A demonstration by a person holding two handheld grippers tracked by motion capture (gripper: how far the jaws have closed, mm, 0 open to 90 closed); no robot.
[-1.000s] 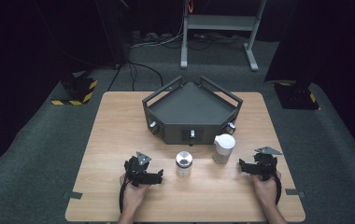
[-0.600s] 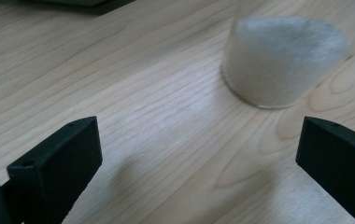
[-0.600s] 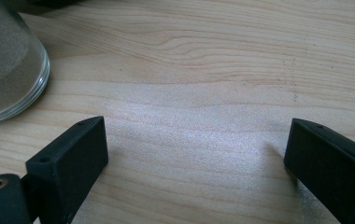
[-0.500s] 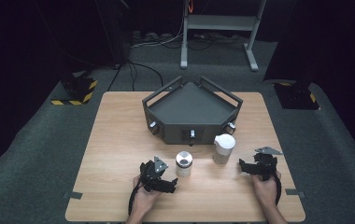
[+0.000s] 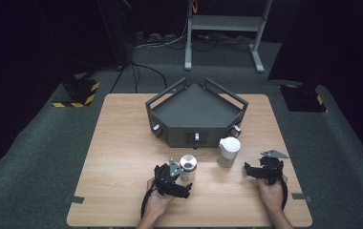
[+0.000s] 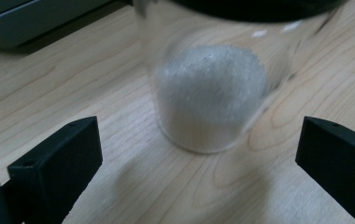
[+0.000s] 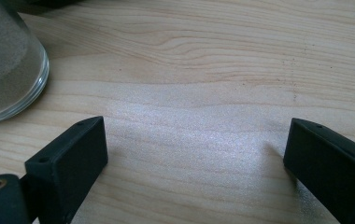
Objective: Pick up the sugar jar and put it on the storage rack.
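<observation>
The left tongs [image 5: 183, 183] stood wide apart at the near side of the small glass jar [image 5: 188, 167], its jaws not yet around it; the right tongs [image 5: 252, 171] were equally spread, holding nothing, just right of the white frosted container [image 5: 228, 151]. Taking the jar as the landmark, it stood on the bench [image 5: 122, 157] directly in front of the grey five-sided tray [image 5: 196, 102], with the white container just to its right.

The likeliest trouble was a tip: the jar looked tall and narrow, so if one jaw met the glass before the other, the push could slide or topple it toward the tray. A grip low on smooth glass could also slip.

The left gripper view showed what the high view could not: the jar [image 6: 213, 88] was clear, part-filled with white granules heaped at its base, and sat between the lines of the two jaws but beyond their tips. The high view alone gave its metal lid and its spacing from the container.
</observation>
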